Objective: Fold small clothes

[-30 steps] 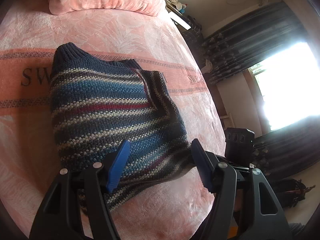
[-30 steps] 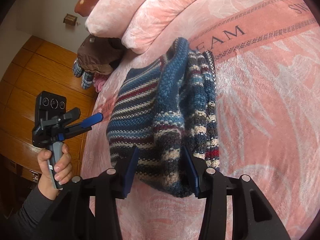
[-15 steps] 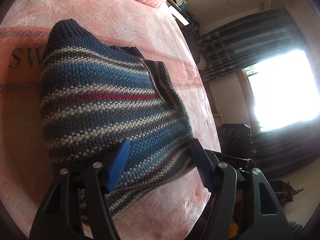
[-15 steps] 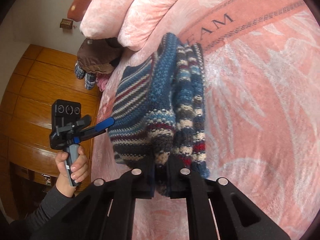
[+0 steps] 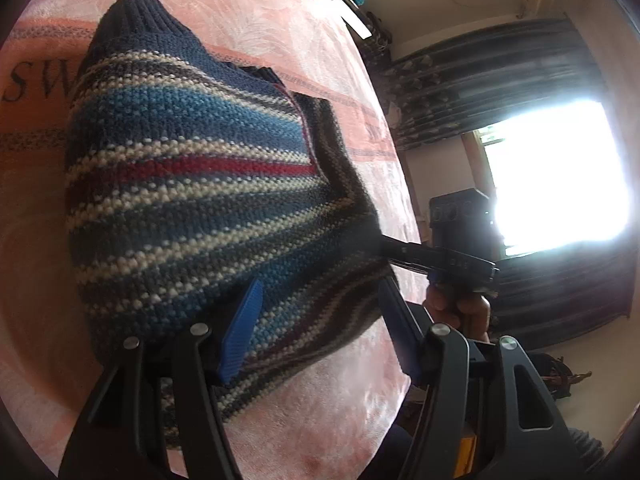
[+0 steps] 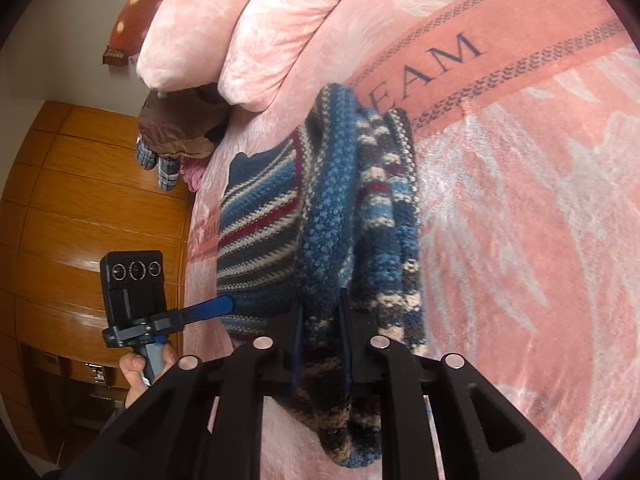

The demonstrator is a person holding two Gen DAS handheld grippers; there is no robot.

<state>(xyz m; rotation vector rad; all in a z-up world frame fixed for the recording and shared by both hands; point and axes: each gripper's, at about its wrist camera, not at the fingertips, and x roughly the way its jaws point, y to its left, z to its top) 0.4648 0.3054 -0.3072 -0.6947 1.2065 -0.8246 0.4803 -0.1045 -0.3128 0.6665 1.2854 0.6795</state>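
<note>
A knitted sweater (image 5: 192,184) striped blue, white, grey and red lies folded on the pink blanket (image 5: 332,404). My left gripper (image 5: 318,320) stands open at its near edge, with the knit lying between the blue fingers (image 5: 240,328). In the right wrist view my right gripper (image 6: 322,320) is shut on a bunched fold of the sweater (image 6: 332,208), whose edge hangs below the jaws. The left wrist view shows the right gripper (image 5: 384,245) biting the sweater's right side. A blue finger (image 6: 208,309) of the left gripper touches the sweater's left edge.
Pink pillows (image 6: 248,20) lie at the head of the bed. A brown bundle with plaid cloth (image 6: 176,132) sits at the bed's left edge beside a wooden wardrobe (image 6: 80,200). Dark curtains (image 5: 500,80) and a bright window (image 5: 560,172) are beyond the right edge.
My right gripper has shut on the sweater's edge and bunched it up. My left gripper has moved closer in over the sweater and stays open.
</note>
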